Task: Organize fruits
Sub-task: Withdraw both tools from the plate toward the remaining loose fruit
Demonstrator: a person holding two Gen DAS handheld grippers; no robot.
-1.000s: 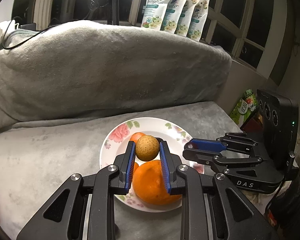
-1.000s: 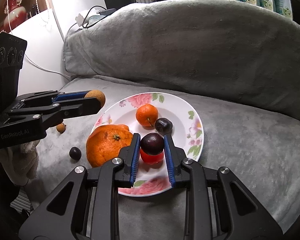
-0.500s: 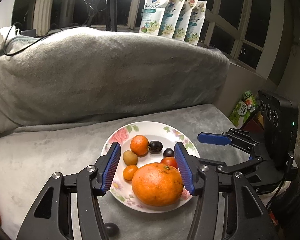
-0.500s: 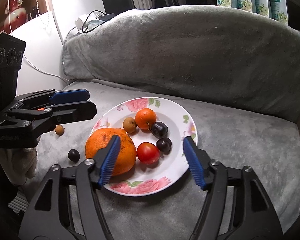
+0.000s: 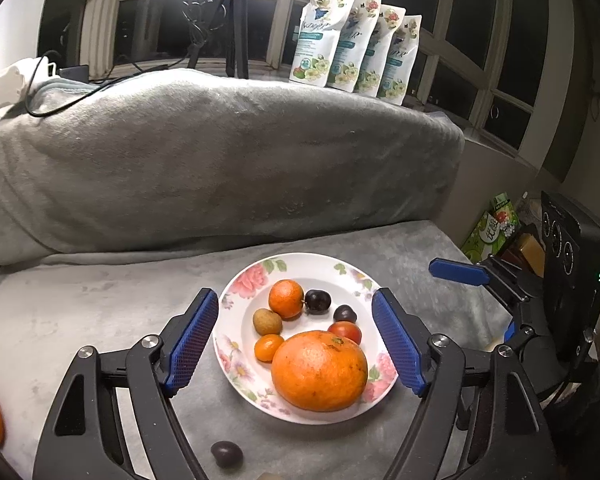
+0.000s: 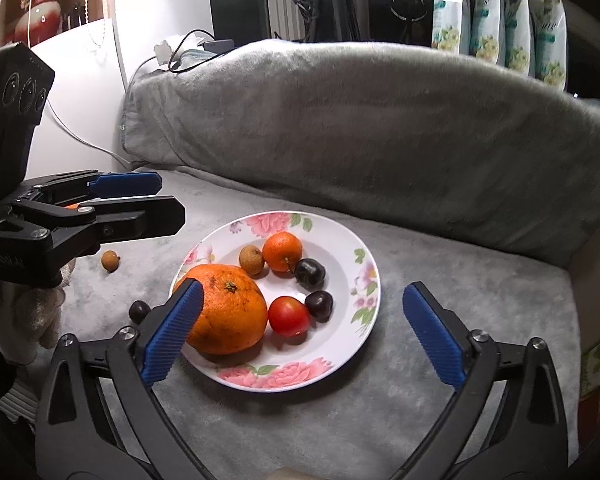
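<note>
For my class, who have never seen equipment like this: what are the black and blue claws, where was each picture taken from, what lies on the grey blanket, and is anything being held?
No robot here: a person holds a two-fingered tool in each hand, each carrying a camera that looks along its fingers. One picture is from the left tool, the other from the right tool; each also shows the other tool at its side. On the grey blanket stands a flowered plate with a big orange, a small orange, a red tomato, two dark plums and a brown longan. A kumquat shows from the left. Off the plate lie another plum and longan. Both tools' jaws are opening, and neither holds anything.
</note>
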